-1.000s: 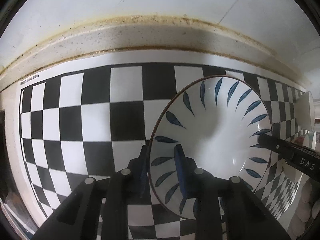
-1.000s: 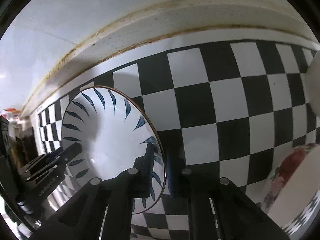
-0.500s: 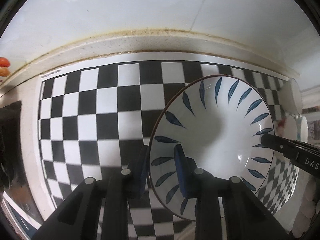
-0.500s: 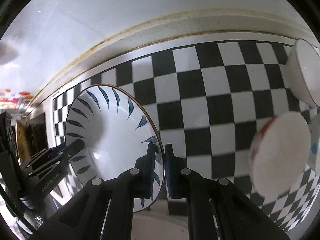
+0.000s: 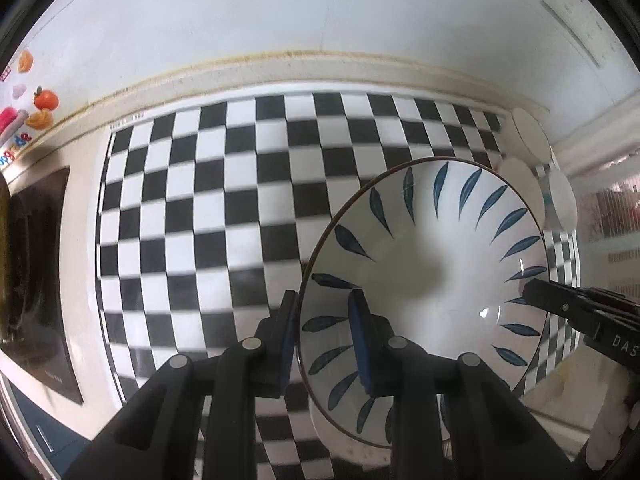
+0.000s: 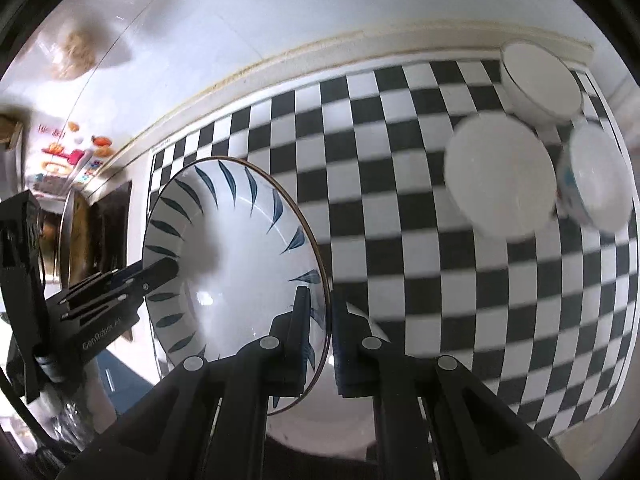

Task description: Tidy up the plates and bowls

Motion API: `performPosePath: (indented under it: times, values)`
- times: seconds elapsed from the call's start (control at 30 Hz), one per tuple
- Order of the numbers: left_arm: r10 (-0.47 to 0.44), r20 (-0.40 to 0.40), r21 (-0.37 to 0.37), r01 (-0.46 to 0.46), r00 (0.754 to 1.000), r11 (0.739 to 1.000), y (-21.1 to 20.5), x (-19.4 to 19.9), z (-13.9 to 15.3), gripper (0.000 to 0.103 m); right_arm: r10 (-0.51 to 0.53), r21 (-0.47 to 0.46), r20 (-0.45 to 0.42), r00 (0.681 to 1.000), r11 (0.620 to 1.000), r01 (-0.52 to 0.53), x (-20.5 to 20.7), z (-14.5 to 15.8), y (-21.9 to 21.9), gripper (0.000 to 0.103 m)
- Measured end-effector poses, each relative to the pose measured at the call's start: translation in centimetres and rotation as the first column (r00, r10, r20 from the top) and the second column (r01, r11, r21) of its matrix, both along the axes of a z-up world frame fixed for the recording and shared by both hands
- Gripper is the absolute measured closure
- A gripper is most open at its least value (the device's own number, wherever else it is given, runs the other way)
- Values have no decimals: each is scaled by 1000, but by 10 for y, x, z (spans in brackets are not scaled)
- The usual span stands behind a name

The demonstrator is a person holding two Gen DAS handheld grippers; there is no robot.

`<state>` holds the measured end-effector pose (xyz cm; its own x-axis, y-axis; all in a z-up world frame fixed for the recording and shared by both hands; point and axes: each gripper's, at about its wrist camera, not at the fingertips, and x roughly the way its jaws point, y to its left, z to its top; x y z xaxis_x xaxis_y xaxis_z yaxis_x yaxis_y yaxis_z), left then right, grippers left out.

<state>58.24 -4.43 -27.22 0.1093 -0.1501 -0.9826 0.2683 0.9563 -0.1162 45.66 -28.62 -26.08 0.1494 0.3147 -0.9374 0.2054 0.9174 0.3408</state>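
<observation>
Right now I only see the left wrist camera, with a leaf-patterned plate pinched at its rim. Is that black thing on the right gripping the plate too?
Observer: Yes. In the right wrist view, the right gripper has one finger on each side of the plate rim.
Operator: And those pale discs behind the plate?
Observer: They are three bowls, clustered at the far right corner of the checkered mat.
Operator: Are they all plain white?
Observer: No. The rightmost bowl has blue marks on its outer wall.
</observation>
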Motion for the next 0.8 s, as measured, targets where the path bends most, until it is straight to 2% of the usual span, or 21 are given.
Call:
performPosePath:
  times: [0.17,0.33,0.5,0.8]
  values:
    - [-7,-59,11,7,998,1000,-9,-32,-20,80,-6,16,-31,999,1000,7,-46,-8,-8,92]
    - [-36,-133,50,43,990,998,-23,-54,-57,80,-17,16,-91,996,1000,18,-74,-38,-14,92]
    - [-60,-172,115,80,983,990,-34,-68,-83,80,-3,-12,-150,989,1000,1,-91,-74,-12,92]
    - [-81,-176,175,112,981,978,-51,-81,-93,80,12,-28,-194,981,999,-18,-102,-101,-11,92]
